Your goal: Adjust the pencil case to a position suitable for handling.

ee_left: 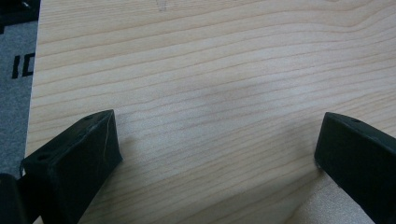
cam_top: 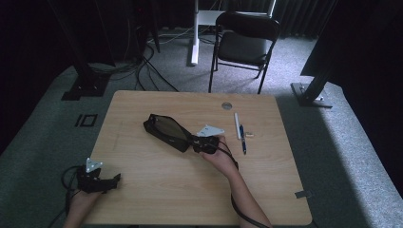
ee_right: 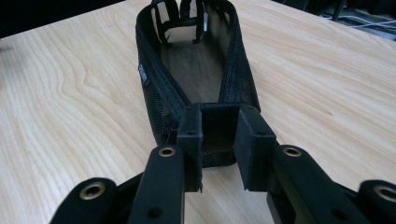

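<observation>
Tabletop [cam_top: 157,190] of pale wood, seen from above, with my two hand-held tongs at work on it. My right tongs [ee_right: 219,135] are closed narrowly on the near end of a black mesh pouch [cam_top: 166,130]; in the right gripper view the two pads press the pouch's end wall from either side, and the open mouth of the pouch stretches away from them, its mesh walls upright and dark loops visible at the far end. In the high view the pouch lies flat near the middle of the tabletop, angled from upper left to lower right, with my right tongs [cam_top: 199,142] at its lower right end. My left tongs [ee_left: 217,149] stand wide, with bare wood grain between the two black jaws and nothing held; in the high view they [cam_top: 114,179] rest at the near left corner of the tabletop, well apart from the pouch. A white pen [cam_top: 236,125] and a blue pen [cam_top: 243,138] lie side by side to the right of the pouch, a small pale piece [cam_top: 249,135] just beside them. A black folding chair [cam_top: 244,40] stands beyond the far edge.
</observation>
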Available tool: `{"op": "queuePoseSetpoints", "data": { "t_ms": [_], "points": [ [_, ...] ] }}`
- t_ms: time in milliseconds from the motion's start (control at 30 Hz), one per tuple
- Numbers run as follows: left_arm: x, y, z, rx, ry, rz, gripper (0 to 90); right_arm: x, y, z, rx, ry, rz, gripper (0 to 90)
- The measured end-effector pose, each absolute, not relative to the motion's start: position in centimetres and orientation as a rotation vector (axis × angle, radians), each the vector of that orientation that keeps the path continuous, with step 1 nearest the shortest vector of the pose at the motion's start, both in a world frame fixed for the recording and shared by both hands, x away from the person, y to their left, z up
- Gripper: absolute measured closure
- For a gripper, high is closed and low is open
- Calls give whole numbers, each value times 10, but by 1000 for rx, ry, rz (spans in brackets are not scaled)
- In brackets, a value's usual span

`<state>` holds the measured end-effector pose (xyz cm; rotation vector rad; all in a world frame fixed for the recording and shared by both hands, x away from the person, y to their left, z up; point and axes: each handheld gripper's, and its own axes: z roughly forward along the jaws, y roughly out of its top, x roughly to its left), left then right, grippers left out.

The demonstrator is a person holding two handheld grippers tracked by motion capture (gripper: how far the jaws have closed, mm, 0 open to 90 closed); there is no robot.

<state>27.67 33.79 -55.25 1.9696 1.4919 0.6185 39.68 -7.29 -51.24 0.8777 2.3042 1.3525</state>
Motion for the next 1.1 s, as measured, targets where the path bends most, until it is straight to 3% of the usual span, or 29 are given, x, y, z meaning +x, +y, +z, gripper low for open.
{"op": "queuePoseSetpoints", "data": {
  "t_ms": [1100],
  "points": [
    [277, 338, -552, 1970, 1492, 619, 3, 345, -142, -514, 934, 2265, 1336, 733]
  ]
}}
